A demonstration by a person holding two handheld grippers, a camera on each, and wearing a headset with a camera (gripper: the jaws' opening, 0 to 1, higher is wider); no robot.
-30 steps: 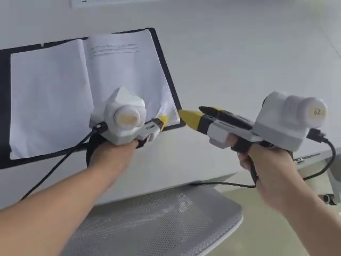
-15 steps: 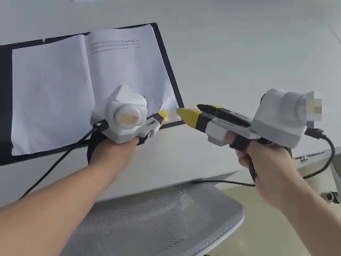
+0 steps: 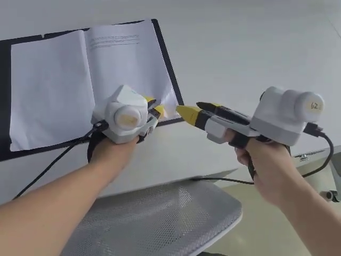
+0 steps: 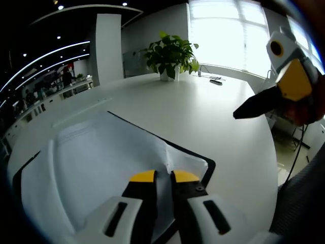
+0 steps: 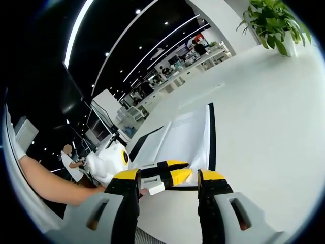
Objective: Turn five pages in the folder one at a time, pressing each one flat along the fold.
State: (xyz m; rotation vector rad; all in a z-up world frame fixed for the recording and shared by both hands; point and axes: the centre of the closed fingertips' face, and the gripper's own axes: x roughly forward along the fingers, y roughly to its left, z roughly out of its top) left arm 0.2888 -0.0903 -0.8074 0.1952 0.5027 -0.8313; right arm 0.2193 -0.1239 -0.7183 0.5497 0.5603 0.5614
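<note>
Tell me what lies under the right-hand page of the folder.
A black folder cover shows as a border beside the page. Whatever lies between them, such as more sheets, is covered by the page itself.

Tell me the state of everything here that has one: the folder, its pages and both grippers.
folder: open, lying on the table.
right-hand page: near corner lifted off the folder, pinched.
left-hand page: lying flat.
left gripper: shut on the right-hand page's corner.
right gripper: open, holding nothing, beside the folder's near corner.
</note>
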